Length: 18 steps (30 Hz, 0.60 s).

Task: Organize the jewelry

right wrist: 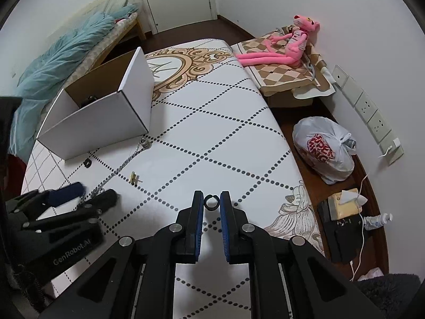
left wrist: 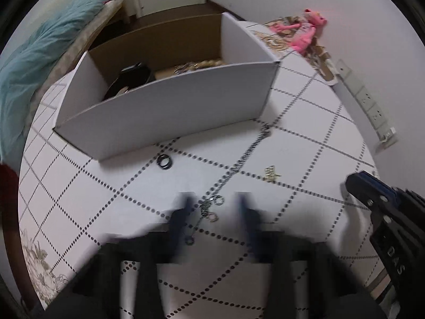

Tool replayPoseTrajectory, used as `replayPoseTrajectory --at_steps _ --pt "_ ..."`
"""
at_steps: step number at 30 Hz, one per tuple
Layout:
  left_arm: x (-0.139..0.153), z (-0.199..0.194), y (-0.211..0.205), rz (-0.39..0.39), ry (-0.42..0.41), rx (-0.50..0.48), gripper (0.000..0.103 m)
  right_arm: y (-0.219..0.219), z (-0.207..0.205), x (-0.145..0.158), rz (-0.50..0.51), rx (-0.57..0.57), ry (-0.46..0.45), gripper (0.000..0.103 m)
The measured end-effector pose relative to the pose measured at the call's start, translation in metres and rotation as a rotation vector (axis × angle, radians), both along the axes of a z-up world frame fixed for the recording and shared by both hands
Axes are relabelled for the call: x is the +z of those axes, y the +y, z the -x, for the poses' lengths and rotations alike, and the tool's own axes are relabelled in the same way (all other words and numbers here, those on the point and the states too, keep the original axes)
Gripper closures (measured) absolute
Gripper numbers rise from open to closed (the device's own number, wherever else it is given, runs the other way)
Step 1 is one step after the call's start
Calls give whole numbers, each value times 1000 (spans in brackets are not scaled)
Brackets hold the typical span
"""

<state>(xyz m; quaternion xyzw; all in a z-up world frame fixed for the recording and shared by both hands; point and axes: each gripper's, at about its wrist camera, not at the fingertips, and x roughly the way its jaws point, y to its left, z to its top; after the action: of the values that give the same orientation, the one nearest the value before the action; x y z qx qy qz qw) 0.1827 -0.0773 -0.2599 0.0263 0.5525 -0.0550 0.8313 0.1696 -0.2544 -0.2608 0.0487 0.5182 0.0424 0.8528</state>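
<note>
A white cardboard box (left wrist: 170,106) stands on the patterned table (left wrist: 305,143) and holds a black item and some beaded jewelry. It also shows in the right wrist view (right wrist: 101,130). In front of it lie a black ring (left wrist: 164,161), a silver chain (left wrist: 239,164) with small rings at its near end, and a gold piece (left wrist: 271,173). My left gripper (left wrist: 215,207) is open and blurred, its jaws on either side of the chain's near end. My right gripper (right wrist: 211,202) is shut on a black ring (right wrist: 211,202) held between its fingertips above the table.
A pink plush toy (right wrist: 281,45) lies on a checkered cloth at the far right. A white plastic bag (right wrist: 324,148) and small items sit on the floor right of the table. A bed with a blue blanket (right wrist: 61,61) is at left. Wall sockets (right wrist: 369,111) line the right wall.
</note>
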Motion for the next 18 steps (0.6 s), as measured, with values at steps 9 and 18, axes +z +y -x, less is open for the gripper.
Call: replayPoseTrajectory --at_steps 9,18 --pt "24 14 21 130 -6 45 100 -1 2 20 -48 -3 -30 90" --pt "95 19 50 203 -118 79 101 0 -6 71 -150 21 -89 90"
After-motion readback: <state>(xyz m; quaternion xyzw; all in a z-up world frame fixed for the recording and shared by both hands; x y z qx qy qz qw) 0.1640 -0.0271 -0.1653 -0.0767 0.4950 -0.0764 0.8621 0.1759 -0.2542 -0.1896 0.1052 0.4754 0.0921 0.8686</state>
